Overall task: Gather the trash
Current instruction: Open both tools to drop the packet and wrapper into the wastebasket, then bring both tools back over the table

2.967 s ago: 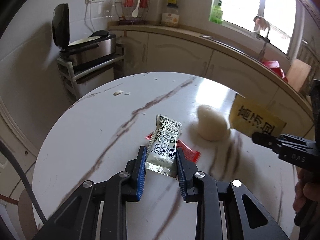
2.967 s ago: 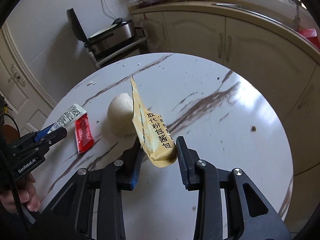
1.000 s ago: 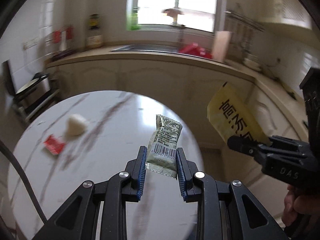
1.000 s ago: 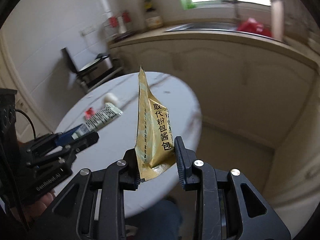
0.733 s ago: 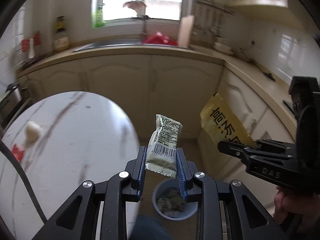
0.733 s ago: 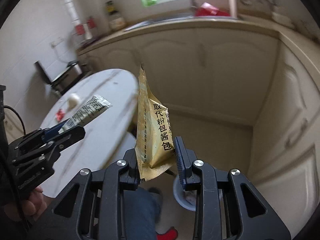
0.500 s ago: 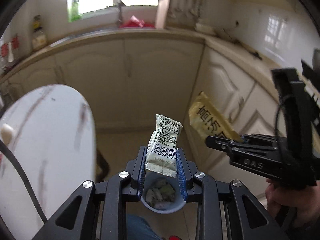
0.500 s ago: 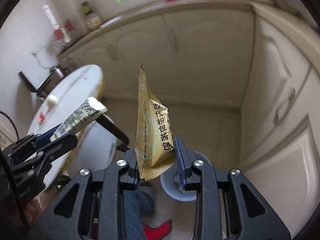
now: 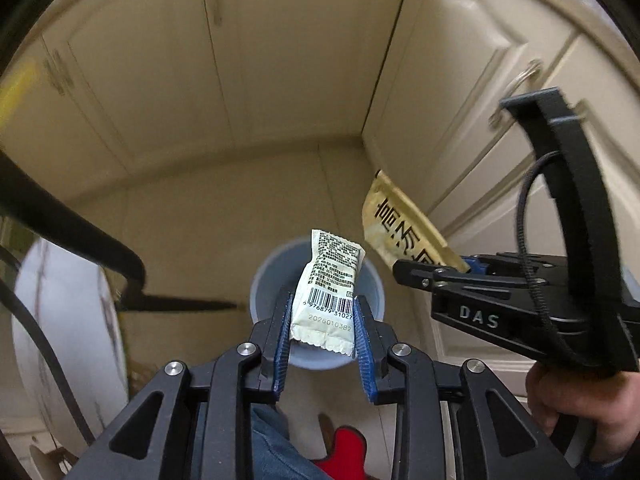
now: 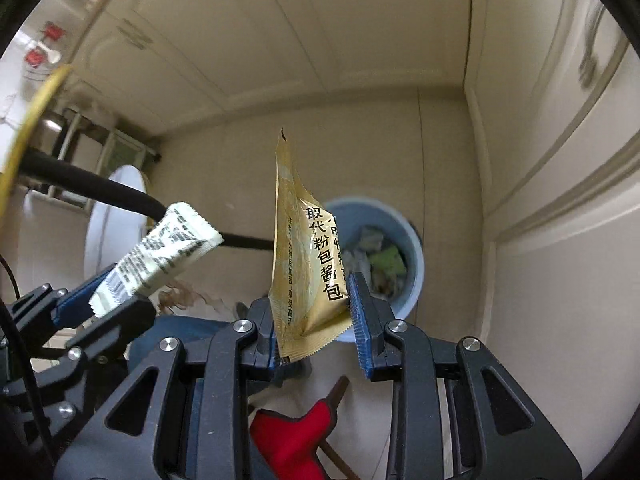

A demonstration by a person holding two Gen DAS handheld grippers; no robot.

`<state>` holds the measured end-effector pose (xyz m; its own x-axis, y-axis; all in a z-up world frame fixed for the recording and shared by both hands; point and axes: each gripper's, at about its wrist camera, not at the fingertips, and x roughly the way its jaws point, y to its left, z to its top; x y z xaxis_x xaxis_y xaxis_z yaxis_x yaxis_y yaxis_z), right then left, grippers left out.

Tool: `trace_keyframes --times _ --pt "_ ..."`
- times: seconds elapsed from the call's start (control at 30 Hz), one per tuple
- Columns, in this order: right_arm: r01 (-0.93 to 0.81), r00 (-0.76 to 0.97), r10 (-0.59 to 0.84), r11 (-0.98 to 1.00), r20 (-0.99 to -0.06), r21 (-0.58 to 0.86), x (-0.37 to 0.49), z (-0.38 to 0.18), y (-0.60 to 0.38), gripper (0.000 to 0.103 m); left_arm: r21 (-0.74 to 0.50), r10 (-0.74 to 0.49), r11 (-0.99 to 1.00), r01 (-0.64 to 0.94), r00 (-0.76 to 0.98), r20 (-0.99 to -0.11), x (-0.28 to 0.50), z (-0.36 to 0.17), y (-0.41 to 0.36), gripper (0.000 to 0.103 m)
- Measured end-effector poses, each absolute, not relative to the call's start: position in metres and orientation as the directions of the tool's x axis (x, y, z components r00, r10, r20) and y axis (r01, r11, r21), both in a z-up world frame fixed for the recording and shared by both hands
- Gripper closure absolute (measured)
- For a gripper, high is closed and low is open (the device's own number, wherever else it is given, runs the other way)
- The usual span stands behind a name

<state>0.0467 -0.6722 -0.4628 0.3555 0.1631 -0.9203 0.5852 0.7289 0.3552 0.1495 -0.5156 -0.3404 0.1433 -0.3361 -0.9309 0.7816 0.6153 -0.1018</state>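
Note:
A pale green-white snack wrapper (image 9: 330,280) with a barcode stands upright between the blue pads of my left gripper (image 9: 322,304). Its jaws are opening, and the pads still touch the wrapper's edges. Directly below it is a light blue trash bin (image 9: 262,280) on the floor. My right gripper (image 10: 310,300) is shut on a yellow sauce sachet (image 10: 304,248) with black characters, just left of the bin (image 10: 416,264), which holds crumpled trash. In the left wrist view the sachet (image 9: 400,224) hangs at the bin's right side. The left gripper (image 10: 116,292) and wrapper (image 10: 160,256) appear at the left.
Cream cabinet doors (image 9: 280,60) close in the corner behind and right of the bin. The table's black leg (image 9: 80,240) and a white round stool (image 9: 60,320) are at the left. A jeans leg (image 9: 276,448) and red slipper (image 9: 344,452) are below. A hand (image 9: 580,412) holds the right gripper.
Both grippers have swung away from the marble table and dropped toward the floor, pitching downward. The bin came into view and now lies right under the wrapper and sachet.

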Motion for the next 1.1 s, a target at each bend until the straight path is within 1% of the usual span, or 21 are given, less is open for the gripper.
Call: trace_keyframes --times 0.13,0.17,0.23,0.27,0.3,0.33,0.37,0.4,0.47,0.5,0.53,0.57,0.6,0.63,0.7,0.77,0.93,1.1 --pt "0.608 0.326 0.195 0.706 -0.925 0.363 0.049 -0.489 -0.677 0.075 -0.114 -0.299 0.633 0.766 0.107 -0.948 0.164 -0.365 -0.537 0.076" --pt "0.613 0.319 0.200 0.702 -0.926 0.363 0.050 -0.494 -0.678 0.074 -0.116 -0.294 0.634 0.764 0.099 -0.951 0.168 -0.369 -0.542 0.073" --pt "0.622 0.313 0.207 0.693 -0.927 0.365 0.053 -0.501 -0.680 0.072 -0.108 -0.283 0.642 0.759 0.104 -0.953 0.172 -0.373 -0.549 0.063" --pt "0.627 0.311 0.211 0.687 -0.927 0.367 0.053 -0.505 -0.682 0.072 -0.106 -0.282 0.647 0.755 0.107 -0.953 0.173 -0.373 -0.549 0.055" --pt "0.630 0.310 0.212 0.684 -0.927 0.367 0.052 -0.507 -0.682 0.072 -0.106 -0.283 0.651 0.752 0.111 -0.953 0.175 -0.374 -0.551 0.052" --pt "0.634 0.310 0.212 0.680 -0.927 0.368 0.052 -0.509 -0.683 0.070 -0.106 -0.285 0.653 0.750 0.113 -0.952 0.177 -0.373 -0.552 0.052" --pt "0.639 0.311 0.212 0.675 -0.927 0.369 0.049 -0.510 -0.683 0.061 -0.108 -0.288 0.653 0.750 0.114 -0.951 0.177 -0.373 -0.550 0.052" --pt "0.644 0.309 0.209 0.672 -0.928 0.365 0.051 -0.511 -0.683 0.055 -0.105 -0.290 0.653 0.750 0.119 -0.950 0.176 -0.372 -0.550 0.051" --pt "0.655 0.313 0.199 0.663 -0.929 0.363 0.047 -0.511 -0.683 0.030 -0.090 -0.291 0.653 0.752 0.139 -0.947 0.173 -0.371 -0.549 0.047" --pt "0.661 0.311 0.193 0.659 -0.930 0.358 0.045 -0.509 -0.683 0.023 -0.084 -0.291 0.652 0.753 0.147 -0.945 0.172 -0.371 -0.550 0.044" --pt "0.668 0.312 0.186 0.655 -0.932 0.354 0.046 -0.508 -0.683 0.012 -0.078 -0.294 0.651 0.755 0.156 -0.943 0.171 -0.369 -0.552 0.044" --pt "0.676 0.314 0.174 0.649 -0.933 0.349 0.044 -0.506 -0.684 0.004 -0.074 -0.297 0.650 0.757 0.164 -0.941 0.165 -0.367 -0.548 0.042" --pt "0.683 0.318 0.163 0.644 -0.934 0.346 0.042 -0.505 -0.687 0.002 -0.067 -0.301 0.647 0.759 0.173 -0.938 0.162 -0.365 -0.549 0.039" --pt "0.691 0.323 0.149 0.638 -0.935 0.341 0.039 -0.501 -0.688 0.000 -0.057 -0.305 0.643 0.764 0.187 -0.934 0.154 -0.363 -0.546 0.038" --pt "0.706 0.320 0.121 0.630 -0.940 0.322 0.036 -0.496 -0.691 0.000 -0.024 -0.309 0.635 0.773 0.225 -0.924 0.142 -0.355 -0.540 0.030" --pt "0.714 0.335 0.094 0.624 -0.938 0.317 0.031 -0.486 -0.693 0.000 0.016 -0.319 0.624 0.781 0.273 -0.908 0.130 -0.347 -0.539 0.027" --pt "0.709 0.394 0.044 0.621 -0.918 0.334 0.028 -0.452 -0.692 0.000 0.069 -0.364 0.626 0.777 0.370 -0.855 0.105 -0.315 -0.524 0.025" --pt "0.665 0.509 -0.034 0.649 -0.860 0.368 0.031 -0.384 -0.675 0.000 0.070 -0.437 0.663 0.745 0.461 -0.773 0.084 -0.268 -0.488 0.019"
